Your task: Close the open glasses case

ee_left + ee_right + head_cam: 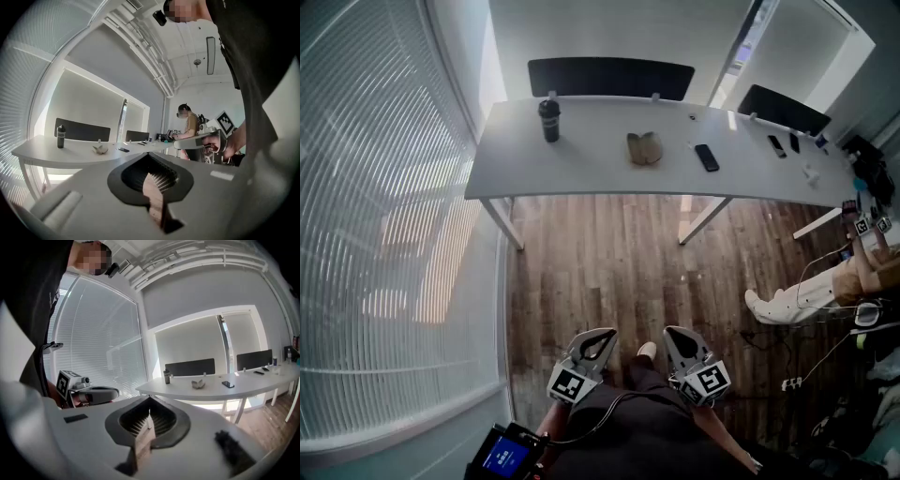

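Observation:
The open glasses case [644, 148], tan and spread in a V, lies near the middle of the long white table [581, 173], far ahead of me. It also shows small in the left gripper view [99, 149] and the right gripper view [198, 384]. My left gripper [598, 339] and right gripper [677, 336] hang close to my body over the wood floor, well short of the table. Both are shut with nothing between the jaws [149, 157] [149, 403].
A black bottle [548, 120] stands at the table's left end and a dark phone [707, 157] lies right of the case. Dark chair backs [609, 77] sit behind the table. Window blinds [375, 234] fill the left; another person [862, 272] is at the right.

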